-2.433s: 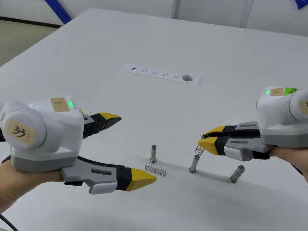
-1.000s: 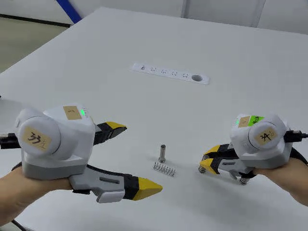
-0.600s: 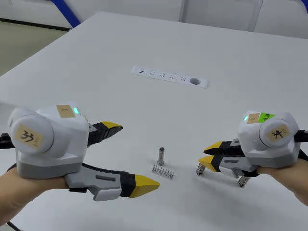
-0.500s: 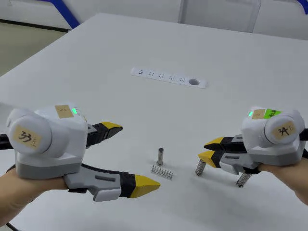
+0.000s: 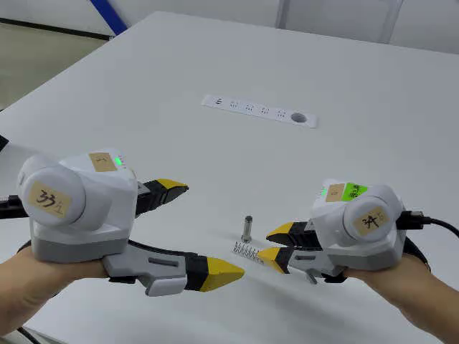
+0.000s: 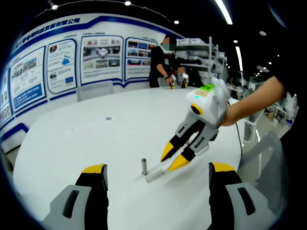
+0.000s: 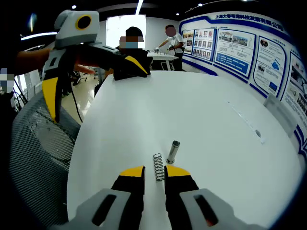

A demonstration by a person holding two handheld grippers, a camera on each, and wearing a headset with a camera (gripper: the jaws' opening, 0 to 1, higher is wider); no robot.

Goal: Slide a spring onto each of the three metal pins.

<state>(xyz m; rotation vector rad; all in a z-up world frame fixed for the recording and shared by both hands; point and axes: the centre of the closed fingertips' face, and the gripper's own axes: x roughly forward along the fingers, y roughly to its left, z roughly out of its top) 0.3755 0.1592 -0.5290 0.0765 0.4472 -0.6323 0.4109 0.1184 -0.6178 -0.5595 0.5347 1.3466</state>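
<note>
The right claw, at the bottom of the right gripper view, has its yellow-tipped jaws parted by a narrow gap and grips nothing. The near end of a small coiled steel spring lies flat on the counter between the tips. Just beside the spring's far end stands a short grey metal pin, upright.

In the head view the right claw sits at lower centre right, its tips at the spring, with the pin just above. The left claw, at lower left, is spread wide open and empty, near the spring but apart from it. A long white power strip lies at upper centre on the white counter.
</note>
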